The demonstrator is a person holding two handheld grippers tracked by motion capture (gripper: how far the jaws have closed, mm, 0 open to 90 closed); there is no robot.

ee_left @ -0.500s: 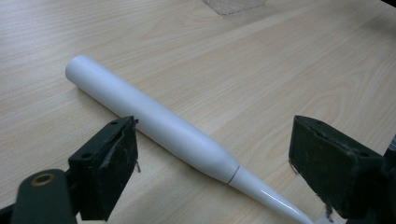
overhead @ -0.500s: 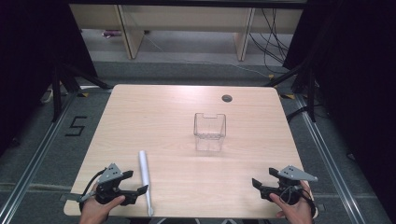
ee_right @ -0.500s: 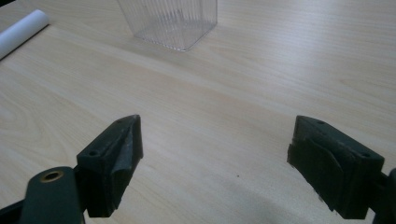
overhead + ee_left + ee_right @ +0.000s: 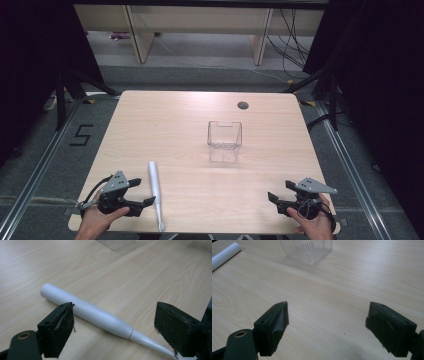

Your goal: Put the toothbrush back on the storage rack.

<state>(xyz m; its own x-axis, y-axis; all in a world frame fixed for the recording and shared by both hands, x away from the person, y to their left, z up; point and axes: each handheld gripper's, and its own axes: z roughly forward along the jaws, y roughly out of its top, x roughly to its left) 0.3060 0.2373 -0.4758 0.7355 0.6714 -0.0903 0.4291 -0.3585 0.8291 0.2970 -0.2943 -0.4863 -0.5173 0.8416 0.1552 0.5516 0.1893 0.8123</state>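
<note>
A white tapered stick point(image 4: 155, 190) lies on the wooden table point(image 4: 170, 125) near its front left edge, thin end toward the person. My left gripper point(image 4: 142, 193) is open beside it. In the left gripper view the stick point(image 4: 95, 314) lies on the wood between the wide-apart jaws of that gripper point(image 4: 115, 326), and neither pad touches it. A clear ribbed plastic box point(image 4: 224, 141) stands empty at mid-table. My right gripper point(image 4: 281, 191) rests open at the front right, with bare wood between its jaws point(image 4: 328, 315). Farther off in that view are the box point(image 4: 308, 250) and the stick's thick end point(image 4: 224, 256).
A dark round cable hole point(image 4: 243, 105) sits near the table's far edge. Behind the table are pale shelves point(image 4: 200, 30) and loose cables on the floor. A "5" mark point(image 4: 81, 135) is on the floor to the left. Metal rails run along both sides.
</note>
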